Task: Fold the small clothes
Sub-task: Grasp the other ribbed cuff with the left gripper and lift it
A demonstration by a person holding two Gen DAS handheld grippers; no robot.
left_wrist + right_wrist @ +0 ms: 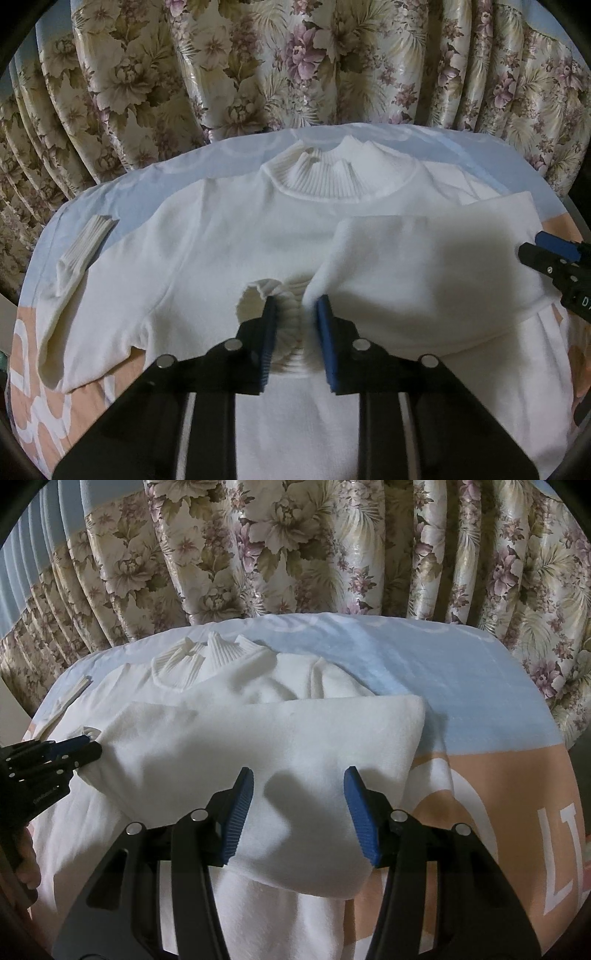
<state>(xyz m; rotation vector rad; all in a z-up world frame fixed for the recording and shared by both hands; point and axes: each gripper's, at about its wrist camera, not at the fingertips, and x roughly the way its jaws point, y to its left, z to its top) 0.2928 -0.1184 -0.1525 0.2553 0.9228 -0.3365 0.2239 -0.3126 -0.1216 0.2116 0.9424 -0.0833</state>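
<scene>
I count one white knit sweater (229,236) mid-frame and one floral pleated curtain (258,62) across the top. Under the sweater I see one blue-and-peach printed sheet (461,686), and two black grippers with blue pads, the left gripper (295,314) and the right gripper (298,794).

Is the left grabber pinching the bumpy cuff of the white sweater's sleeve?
Touching. In the left wrist view the left gripper has both blue pads pressed against the ribbed cuff of the white sweater, which bunches between them.

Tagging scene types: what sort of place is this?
Likely a bedroom: a white sweater lies on what looks like a bed, on a blue-and-peach printed sheet, with pleated floral curtains close behind.
</scene>
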